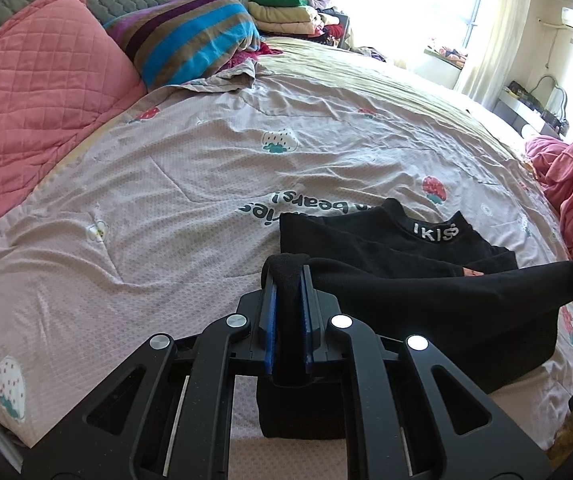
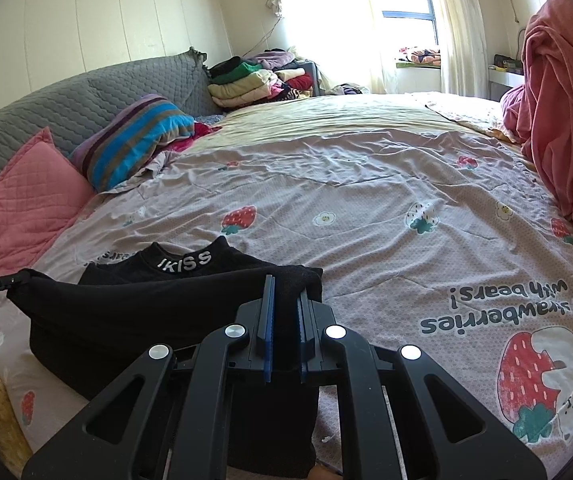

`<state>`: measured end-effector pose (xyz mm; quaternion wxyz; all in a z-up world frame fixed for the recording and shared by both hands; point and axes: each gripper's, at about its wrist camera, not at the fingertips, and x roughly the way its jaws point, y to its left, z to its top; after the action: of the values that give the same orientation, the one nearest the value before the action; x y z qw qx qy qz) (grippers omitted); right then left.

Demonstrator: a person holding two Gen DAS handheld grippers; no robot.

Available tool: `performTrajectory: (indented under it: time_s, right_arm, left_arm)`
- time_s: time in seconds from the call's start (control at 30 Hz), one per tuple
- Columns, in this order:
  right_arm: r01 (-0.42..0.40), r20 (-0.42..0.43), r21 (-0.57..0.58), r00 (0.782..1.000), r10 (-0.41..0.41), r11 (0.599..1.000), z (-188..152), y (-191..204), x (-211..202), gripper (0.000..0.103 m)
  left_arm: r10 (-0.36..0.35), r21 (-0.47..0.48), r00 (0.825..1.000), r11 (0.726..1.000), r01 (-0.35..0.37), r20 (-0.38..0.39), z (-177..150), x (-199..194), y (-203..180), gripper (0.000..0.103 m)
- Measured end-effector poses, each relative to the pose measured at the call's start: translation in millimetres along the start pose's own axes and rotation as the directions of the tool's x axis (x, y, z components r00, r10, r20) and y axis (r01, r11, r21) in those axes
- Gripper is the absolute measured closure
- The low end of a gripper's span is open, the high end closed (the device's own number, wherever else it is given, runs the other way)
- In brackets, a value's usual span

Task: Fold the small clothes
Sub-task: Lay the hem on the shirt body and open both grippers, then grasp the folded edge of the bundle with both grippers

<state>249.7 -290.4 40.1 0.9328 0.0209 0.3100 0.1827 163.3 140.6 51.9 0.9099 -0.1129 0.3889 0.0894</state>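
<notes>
A small black garment [image 1: 398,256] with white "IKISS" lettering on its collar lies on the strawberry-print bedspread [image 1: 190,184]. My left gripper [image 1: 287,280] is shut on the garment's near left corner, the black cloth bunched between its blue pads. My right gripper [image 2: 286,286] is shut on the near right corner of the same black garment [image 2: 158,304]. The near hem hangs stretched between the two grippers above the bed, over the flat part with the collar [image 2: 184,261]. The other gripper's tip shows at each view's edge.
A pink quilted pillow [image 1: 34,92] and a striped pillow [image 1: 190,36] lie near the grey headboard [image 2: 66,104]. Folded clothes [image 2: 246,80] are stacked at the far corner. A pink blanket heap [image 2: 566,120] stands at the right. The bedspread [image 2: 366,208] stretches wide ahead.
</notes>
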Motion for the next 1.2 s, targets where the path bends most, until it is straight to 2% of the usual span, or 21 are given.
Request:
performTrajectory:
  time_s: [0.23,0.3,0.37,0.4,0.47,0.63,0.7,0.77,0.9,1.13,1.2]
  right_arm:
    - [0.017,-0.025,-0.006,1.0,-0.017,1.0,-5,1,10,0.095]
    - [0.029,-0.033,-0.002,0.999,-0.029,1.0,-6,1,12,0.085]
    - [0.047,-0.024,-0.013,0.999,-0.047,0.999,-6,1,11,0.083]
    - [0.05,-0.02,-0.015,0.999,-0.05,0.999,-7,1,9,0.078]
    - [0.05,-0.005,-0.009,0.999,-0.05,0.999,-7,0,5,0.071]
    - [0.046,0.026,-0.051,0.999,-0.045,0.998,-10,8,-10,0.07]
    - [0.045,0.035,-0.076,0.998,-0.043,0.996,-13,14,-15,0.062]
    - [0.043,0.039,-0.101,0.998,-0.039,0.994,-15,22,-19,0.061]
    - [0.013,0.033,-0.132,0.999,-0.009,0.991,-21,34,-23,0.054]
    - [-0.038,0.001,-0.167,0.999,0.038,0.985,-30,53,-22,0.048]
    - [-0.049,-0.015,-0.173,0.999,0.047,0.984,-33,57,-20,0.044]
  left_arm:
    - [0.033,0.005,0.999,0.999,-0.033,0.006,-3,5,0,0.093]
    - [0.039,0.003,0.999,0.999,-0.039,0.012,-2,4,1,0.093]
    - [0.036,0.002,0.999,0.999,-0.036,0.014,-2,3,2,0.091]
    - [0.035,0.002,0.999,0.999,-0.035,0.017,-3,2,2,0.09]
    - [0.036,0.006,0.999,0.999,-0.036,0.026,-4,-2,2,0.081]
    - [0.042,0.029,0.998,0.999,-0.044,0.053,-8,-13,-5,0.066]
    - [0.043,0.043,0.997,0.998,-0.046,0.065,-11,-17,-9,0.06]
    - [0.049,0.068,0.996,0.996,-0.054,0.077,-16,-21,-16,0.053]
    - [0.04,0.098,0.996,0.994,-0.048,0.08,-25,-26,-28,0.046]
    - [0.031,0.132,0.997,0.99,-0.041,0.074,-35,-29,-41,0.026]
    - [0.032,0.14,0.997,0.989,-0.041,0.07,-38,-29,-44,0.024]
